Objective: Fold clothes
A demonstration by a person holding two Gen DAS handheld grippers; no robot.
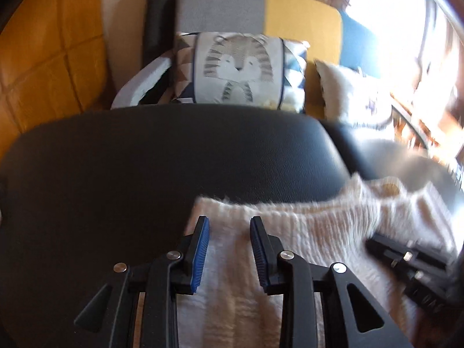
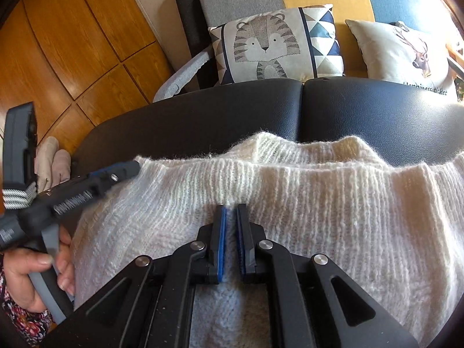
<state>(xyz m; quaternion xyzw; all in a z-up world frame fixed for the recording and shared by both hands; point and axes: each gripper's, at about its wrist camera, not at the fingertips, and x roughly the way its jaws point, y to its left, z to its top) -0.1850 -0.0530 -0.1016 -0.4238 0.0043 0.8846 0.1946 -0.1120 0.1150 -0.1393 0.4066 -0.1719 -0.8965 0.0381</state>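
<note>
Behind the black table [image 2: 261,107] sit two cushions, tiger [image 2: 275,46] and deer [image 2: 406,52]. One white sweater [image 2: 290,203] lies spread on the table. Two grippers work it: the left gripper [image 1: 229,223] hangs partly open over its edge, the right gripper [image 2: 231,208] pinches a knit fold.

We see a fuzzy cream ribbed-knit sweater [image 2: 290,191] on a black, faintly glossy grained leatherette surface [image 2: 203,110], beside glossy wooden panelling [image 2: 72,43].
</note>
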